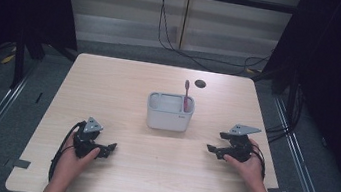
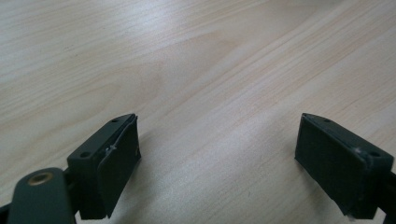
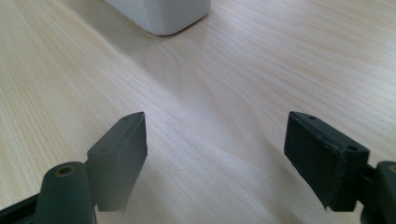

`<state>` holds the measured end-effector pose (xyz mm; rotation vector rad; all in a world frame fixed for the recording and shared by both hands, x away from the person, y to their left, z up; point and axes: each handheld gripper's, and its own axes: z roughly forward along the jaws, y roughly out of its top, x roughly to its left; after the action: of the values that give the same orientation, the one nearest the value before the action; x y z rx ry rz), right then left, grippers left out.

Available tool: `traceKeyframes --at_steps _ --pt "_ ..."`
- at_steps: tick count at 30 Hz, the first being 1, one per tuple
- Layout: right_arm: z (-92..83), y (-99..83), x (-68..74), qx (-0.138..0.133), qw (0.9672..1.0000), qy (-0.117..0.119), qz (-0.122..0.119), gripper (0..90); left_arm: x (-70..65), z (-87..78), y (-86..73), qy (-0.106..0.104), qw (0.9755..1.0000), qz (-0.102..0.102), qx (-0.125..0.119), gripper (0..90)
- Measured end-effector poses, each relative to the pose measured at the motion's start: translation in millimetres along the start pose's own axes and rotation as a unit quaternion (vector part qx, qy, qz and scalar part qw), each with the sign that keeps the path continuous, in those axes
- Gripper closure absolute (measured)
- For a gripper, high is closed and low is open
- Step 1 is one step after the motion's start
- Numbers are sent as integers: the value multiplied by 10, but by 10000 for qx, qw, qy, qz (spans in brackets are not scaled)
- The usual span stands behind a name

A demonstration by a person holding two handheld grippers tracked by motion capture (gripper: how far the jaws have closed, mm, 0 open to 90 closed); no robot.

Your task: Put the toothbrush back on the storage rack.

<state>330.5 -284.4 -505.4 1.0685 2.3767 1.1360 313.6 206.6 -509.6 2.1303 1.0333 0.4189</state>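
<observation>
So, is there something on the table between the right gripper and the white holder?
No. In the high view, bare wood lies between the right gripper and the white holder; the right gripper view shows the same bare table.

Our left gripper (image 1: 110,146) and right gripper (image 1: 215,150) are black, each topped by a grey three-cornered plate and trailing a black cable. Our jaws are blocky with small screw holes; forearms seem bare.
</observation>
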Motion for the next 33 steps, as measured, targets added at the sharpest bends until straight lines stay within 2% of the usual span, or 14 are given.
traceKeyframes --at_steps 33 --pt "8 -85 -36 216 9995 -87 -191 189 0 0 0 -6 10000 0 2 134"
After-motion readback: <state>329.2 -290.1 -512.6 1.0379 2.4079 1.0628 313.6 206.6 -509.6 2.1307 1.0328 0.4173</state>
